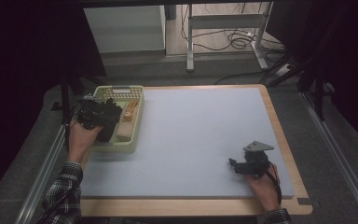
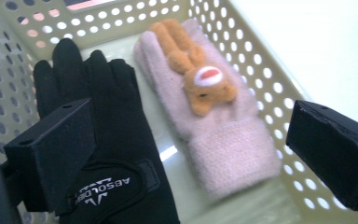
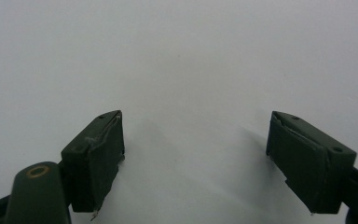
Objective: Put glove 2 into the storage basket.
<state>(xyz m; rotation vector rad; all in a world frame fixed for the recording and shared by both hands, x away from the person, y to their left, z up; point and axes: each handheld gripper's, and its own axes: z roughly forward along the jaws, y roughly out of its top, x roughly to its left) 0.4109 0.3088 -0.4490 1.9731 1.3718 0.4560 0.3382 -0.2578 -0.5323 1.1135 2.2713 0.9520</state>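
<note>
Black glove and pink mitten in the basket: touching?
Cannot tell. In the left gripper view the black glove and pink mitten lie side by side; near the fingertips their edges meet or nearly meet.

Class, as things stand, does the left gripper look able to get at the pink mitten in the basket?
Probably yes: the left gripper hangs open above the basket, and the pink mitten lies uncovered beside the black glove.

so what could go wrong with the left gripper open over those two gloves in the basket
The left gripper spans both the black glove and the pink glove, so closing might pinch both. Its right jaw sits near the basket wall and could catch it, dragging the light basket.
</note>
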